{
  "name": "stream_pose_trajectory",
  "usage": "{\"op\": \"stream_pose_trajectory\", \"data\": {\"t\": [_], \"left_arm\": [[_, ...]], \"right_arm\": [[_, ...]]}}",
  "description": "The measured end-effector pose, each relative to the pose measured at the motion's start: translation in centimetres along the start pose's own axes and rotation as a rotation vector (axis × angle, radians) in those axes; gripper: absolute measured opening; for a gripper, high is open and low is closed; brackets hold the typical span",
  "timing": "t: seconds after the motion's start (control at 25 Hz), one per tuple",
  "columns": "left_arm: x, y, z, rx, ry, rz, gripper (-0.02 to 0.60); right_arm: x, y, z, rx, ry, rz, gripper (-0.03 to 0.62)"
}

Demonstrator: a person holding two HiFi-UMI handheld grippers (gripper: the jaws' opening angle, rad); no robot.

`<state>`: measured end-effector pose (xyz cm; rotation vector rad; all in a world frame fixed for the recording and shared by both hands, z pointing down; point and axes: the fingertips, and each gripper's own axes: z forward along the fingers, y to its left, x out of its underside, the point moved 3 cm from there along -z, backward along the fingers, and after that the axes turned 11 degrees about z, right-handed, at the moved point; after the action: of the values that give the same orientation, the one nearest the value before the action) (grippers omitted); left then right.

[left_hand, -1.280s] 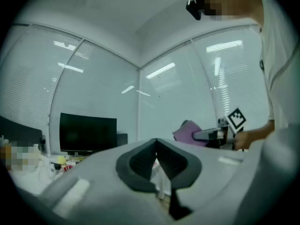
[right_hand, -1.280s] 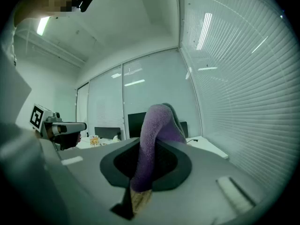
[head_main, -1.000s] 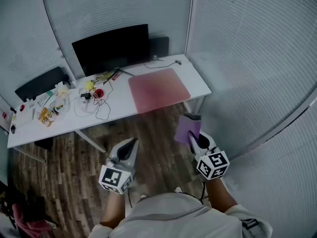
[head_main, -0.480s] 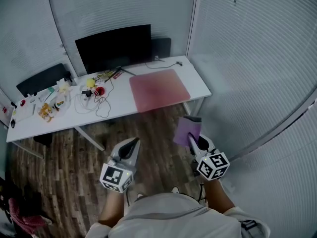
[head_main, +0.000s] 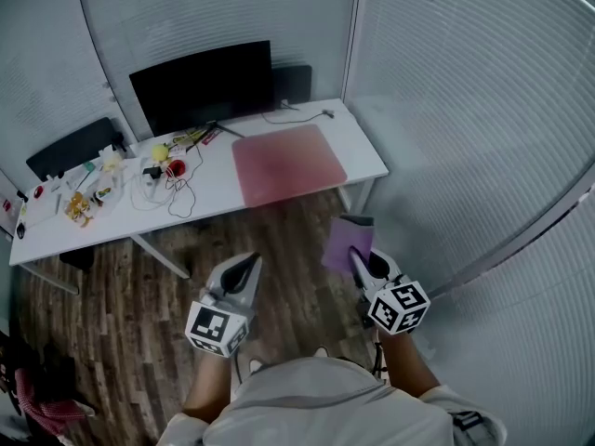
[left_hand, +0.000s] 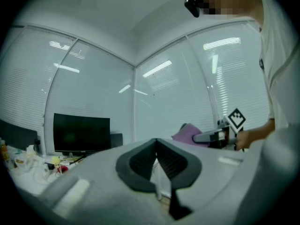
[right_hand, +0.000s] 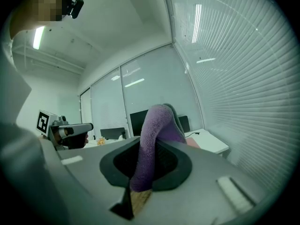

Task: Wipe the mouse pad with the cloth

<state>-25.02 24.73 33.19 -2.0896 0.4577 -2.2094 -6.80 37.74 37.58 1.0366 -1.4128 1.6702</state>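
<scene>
head view: your right gripper [head_main: 359, 260] stays clenched on the purple cloth [head_main: 348, 242]; your left gripper [head_main: 249, 264] is pinched together, empty. over the last second the desk [head_main: 368, 152] only drifted toward 9 o'clock, so wiping is likely not begun. the red mouse pad [head_main: 286, 163] lies at 12 o'clock, well apart from the cloth, near the desk's front edge. open floor [head_main: 288, 240] lies between; blinds [head_main: 483, 110] crowd 3 o'clock.

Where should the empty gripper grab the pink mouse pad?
Probably its near edge, coming from the desk's front. The mouse pad lies flat and thin on the white desk, so pinching from above finds nothing; its front edge nearly reaches the desk's edge. The left gripper, shut now, must open first.
</scene>
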Motion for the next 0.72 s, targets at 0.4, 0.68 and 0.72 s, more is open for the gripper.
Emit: {"op": "stream_pose_trajectory", "data": {"t": [0.4, 0.68, 0.72], "left_arm": [[1.8, -3.5, 5.0, 0.018, 0.07, 0.002, 0.003], [4.6, -0.3, 7.7, 0.016, 0.085, -0.038, 0.003], [4.9, 0.6, 8.1, 0.019, 0.084, -0.04, 0.002]], "right_arm": [[1.7, -6.8, 0.3, -0.01, 0.08, 0.063, 0.049], [2.3, -8.2, 5.0, -0.019, 0.096, 0.07, 0.049], [2.0, -8.5, 6.0, -0.01, 0.093, 0.071, 0.049]]}}
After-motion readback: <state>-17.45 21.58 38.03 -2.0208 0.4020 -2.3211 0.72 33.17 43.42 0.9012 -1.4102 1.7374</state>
